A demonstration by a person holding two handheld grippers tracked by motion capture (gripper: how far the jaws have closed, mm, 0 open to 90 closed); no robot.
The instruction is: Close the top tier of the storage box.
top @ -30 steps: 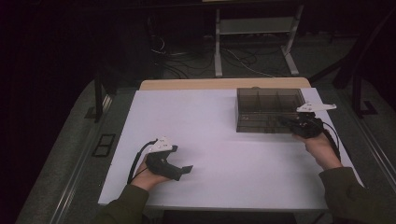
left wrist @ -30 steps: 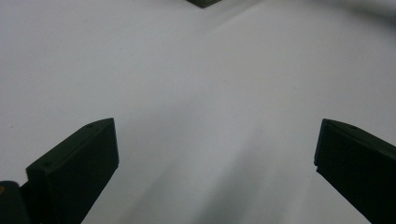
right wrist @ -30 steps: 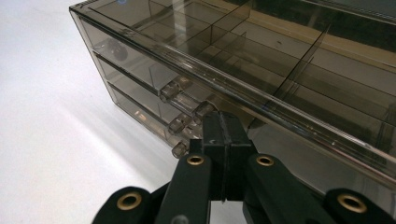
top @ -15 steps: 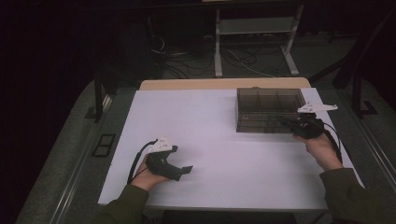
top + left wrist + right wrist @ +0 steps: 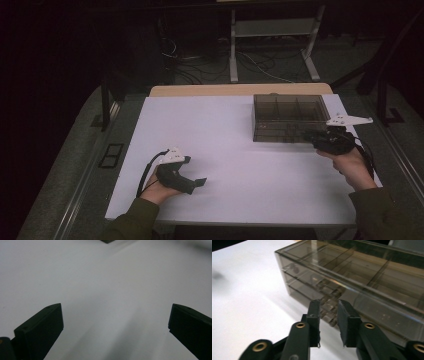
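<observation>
Meanwhile, at the left of the white table [image 5: 235,150], the left gripper [image 5: 200,181] is seen resting low over the bare surface, its jaws spread wide with nothing between them, as is confirmed in the left gripper view [image 5: 115,322]; no part in the work at hand appears to be played by it.

Farther right, the smoky transparent drawer box [image 5: 285,117] is found on the far right part of the table, near its back edge. Its front is faced by the right gripper [image 5: 309,135], held level just before the lower drawers. In the right gripper view the right gripper's [image 5: 329,315] jaws are shown narrowly parted, having just been opening, with the small clear drawer handle [image 5: 329,311] lying in or just beyond the gap; whether the pads touch it cannot be told, and no pressing grip is evident.

The step in hand is judged to be the approach to a drawer pull. For the next move, the handle would need to be centred between the pads, a firm closure made, and a straight level pull applied so that the box is not dragged across the table.
</observation>
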